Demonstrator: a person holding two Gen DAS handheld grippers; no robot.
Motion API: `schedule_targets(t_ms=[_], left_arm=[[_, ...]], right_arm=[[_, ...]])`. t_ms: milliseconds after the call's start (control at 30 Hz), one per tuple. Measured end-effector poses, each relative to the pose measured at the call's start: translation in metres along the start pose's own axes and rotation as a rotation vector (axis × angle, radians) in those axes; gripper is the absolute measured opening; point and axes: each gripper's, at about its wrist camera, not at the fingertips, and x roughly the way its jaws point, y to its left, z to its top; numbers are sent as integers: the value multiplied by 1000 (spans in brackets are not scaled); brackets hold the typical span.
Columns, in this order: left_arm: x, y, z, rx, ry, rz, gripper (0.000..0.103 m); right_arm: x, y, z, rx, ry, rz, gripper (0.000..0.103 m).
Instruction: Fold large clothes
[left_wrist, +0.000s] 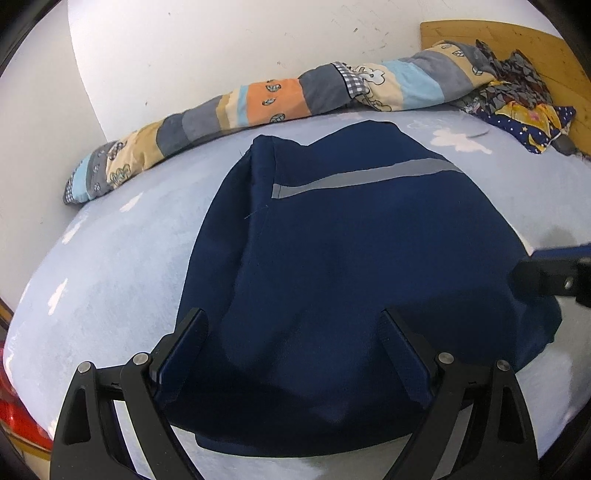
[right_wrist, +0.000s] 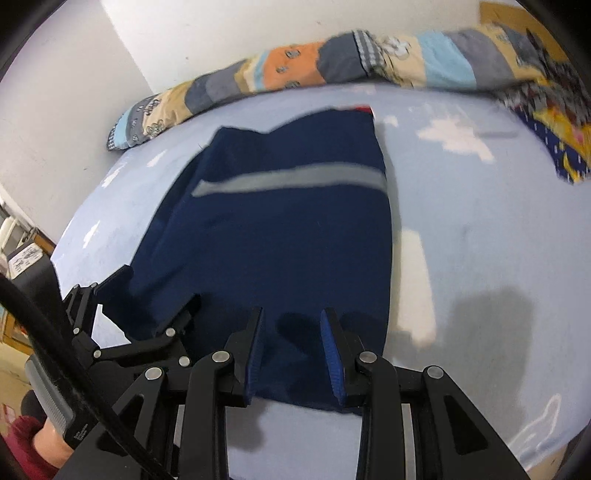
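Observation:
A navy garment (left_wrist: 332, 258) with a grey reflective stripe (left_wrist: 362, 177) lies folded flat on a light blue bed sheet (left_wrist: 103, 266). It also shows in the right wrist view (right_wrist: 280, 236). My left gripper (left_wrist: 291, 321) is open and empty, its jaws wide apart over the garment's near edge. My right gripper (right_wrist: 291, 317) is open and empty, jaws apart over the near edge. The left gripper shows at the left of the right wrist view (right_wrist: 159, 291), and a right gripper finger (left_wrist: 546, 277) enters the left wrist view from the right.
A rolled patchwork quilt (left_wrist: 258, 103) lies along the white wall (left_wrist: 221, 44) at the back. Patterned clothes (left_wrist: 524, 107) are piled at the back right by a wooden headboard (left_wrist: 517, 40). A red object (left_wrist: 14, 410) is at the bed's left edge.

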Motion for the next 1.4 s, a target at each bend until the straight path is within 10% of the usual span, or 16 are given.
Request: schedule_targets(t_ms=[1400], left_arm=[[2, -2, -11, 11, -45, 28, 97]], right_arm=[[34, -6, -10, 7, 68, -34, 35]])
